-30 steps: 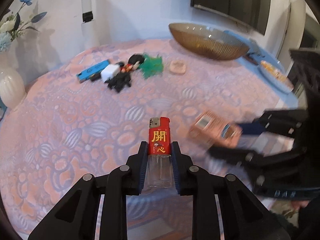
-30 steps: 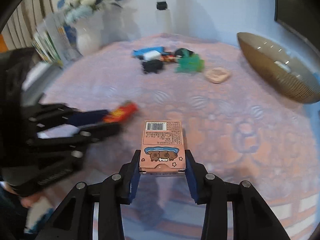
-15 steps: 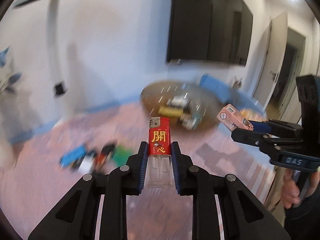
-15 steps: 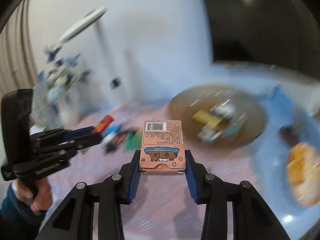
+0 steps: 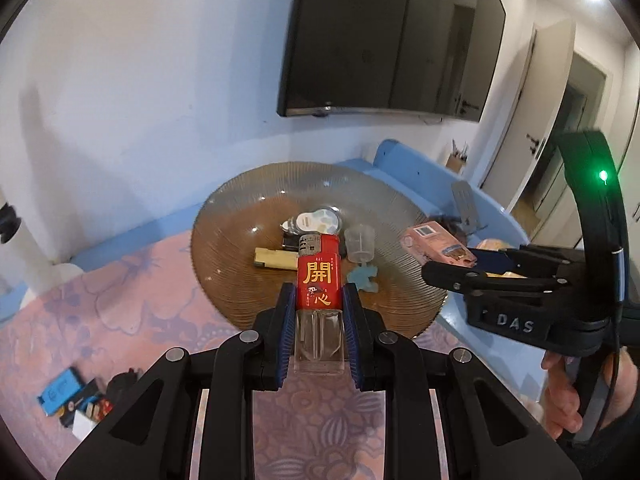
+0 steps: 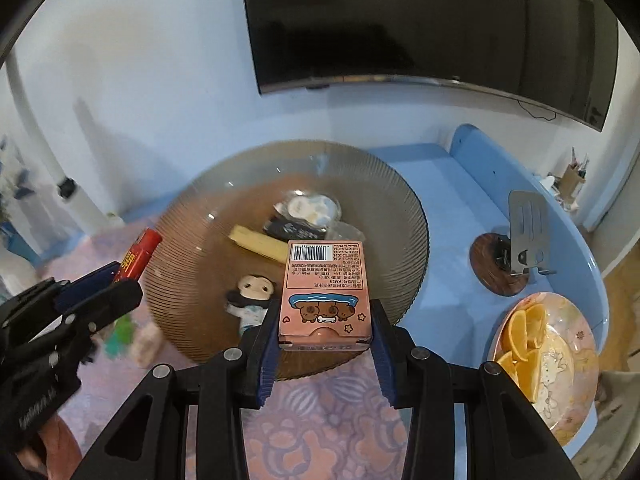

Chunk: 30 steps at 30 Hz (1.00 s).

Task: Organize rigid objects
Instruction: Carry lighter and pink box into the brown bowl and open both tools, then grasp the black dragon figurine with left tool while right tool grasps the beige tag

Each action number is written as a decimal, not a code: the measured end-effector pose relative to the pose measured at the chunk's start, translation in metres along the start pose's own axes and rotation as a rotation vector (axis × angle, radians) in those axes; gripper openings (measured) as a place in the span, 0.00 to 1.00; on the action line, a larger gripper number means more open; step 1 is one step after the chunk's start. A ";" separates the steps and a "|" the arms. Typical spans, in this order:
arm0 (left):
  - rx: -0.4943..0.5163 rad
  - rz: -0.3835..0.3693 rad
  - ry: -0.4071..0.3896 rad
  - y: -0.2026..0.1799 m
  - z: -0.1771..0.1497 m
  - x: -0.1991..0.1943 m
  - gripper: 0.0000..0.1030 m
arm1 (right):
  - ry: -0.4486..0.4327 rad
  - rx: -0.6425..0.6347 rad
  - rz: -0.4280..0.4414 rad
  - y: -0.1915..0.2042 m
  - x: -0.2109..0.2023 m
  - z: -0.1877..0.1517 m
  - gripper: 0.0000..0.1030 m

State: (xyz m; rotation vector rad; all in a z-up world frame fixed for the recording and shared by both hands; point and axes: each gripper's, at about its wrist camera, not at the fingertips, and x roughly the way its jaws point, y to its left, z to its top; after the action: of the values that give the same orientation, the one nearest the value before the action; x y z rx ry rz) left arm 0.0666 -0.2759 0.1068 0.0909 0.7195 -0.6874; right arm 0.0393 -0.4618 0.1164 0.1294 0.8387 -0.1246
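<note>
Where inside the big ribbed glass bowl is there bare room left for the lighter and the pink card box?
Bowl: the right half, right of the pink box, is bare, as is the left slope beyond the yellow bar. Crowded: the far middle around the round packet and the near-left by the doll.

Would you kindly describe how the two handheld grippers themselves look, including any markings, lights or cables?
Both the left gripper and right gripper are black angular linkages with silver rivets and ribbed blue finger pads. In the left view, the right one bears raised "DAS" lettering, a green light and a thin black cable on its handle. A dark sleeve shows at the wrist.
</note>
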 end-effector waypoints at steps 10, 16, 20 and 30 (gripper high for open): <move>-0.070 -0.019 -0.007 0.029 -0.012 -0.042 0.50 | -0.062 0.065 0.069 -0.005 -0.024 -0.017 0.57; -0.143 0.086 -0.117 0.062 -0.053 -0.131 0.72 | -0.114 0.015 0.237 0.037 -0.062 -0.035 0.58; -0.219 0.113 -0.160 0.088 -0.089 -0.187 0.72 | -0.141 -0.104 0.278 0.093 -0.075 -0.055 0.62; -0.320 0.314 -0.118 0.139 -0.166 -0.213 0.79 | -0.126 -0.306 0.164 0.189 -0.016 -0.125 0.62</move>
State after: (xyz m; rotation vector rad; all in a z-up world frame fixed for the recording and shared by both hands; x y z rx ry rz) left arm -0.0601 -0.0004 0.0951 -0.1277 0.6751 -0.2699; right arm -0.0326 -0.2538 0.0579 -0.0971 0.7089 0.1484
